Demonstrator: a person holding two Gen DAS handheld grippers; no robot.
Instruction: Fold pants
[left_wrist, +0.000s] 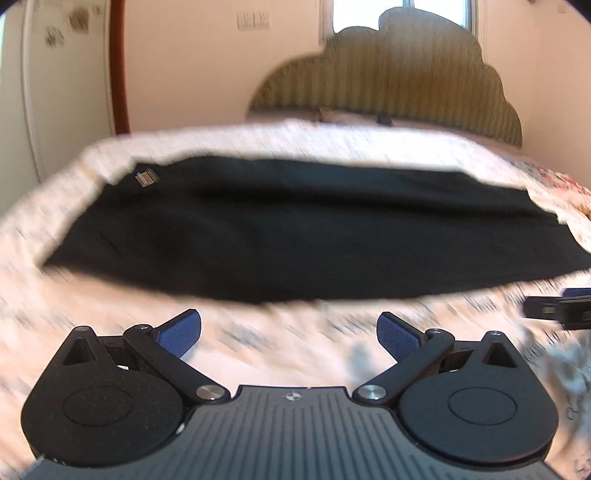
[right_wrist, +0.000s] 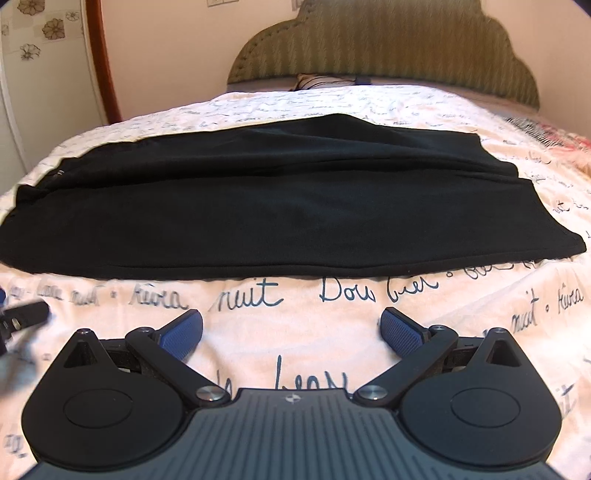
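Note:
Black pants lie flat across the bed, folded lengthwise, with the waist and its small label at the left and the leg hems at the right. They fill the middle of the right wrist view too. My left gripper is open and empty, just short of the pants' near edge. My right gripper is open and empty over the bedspread, also just short of the near edge. The left wrist view is blurred by motion. Each gripper's tip shows at the edge of the other's view.
The bedspread is white with dark handwritten script. A padded green headboard stands at the far end against the wall. A small pillow lies by it. A wooden door frame is at the left.

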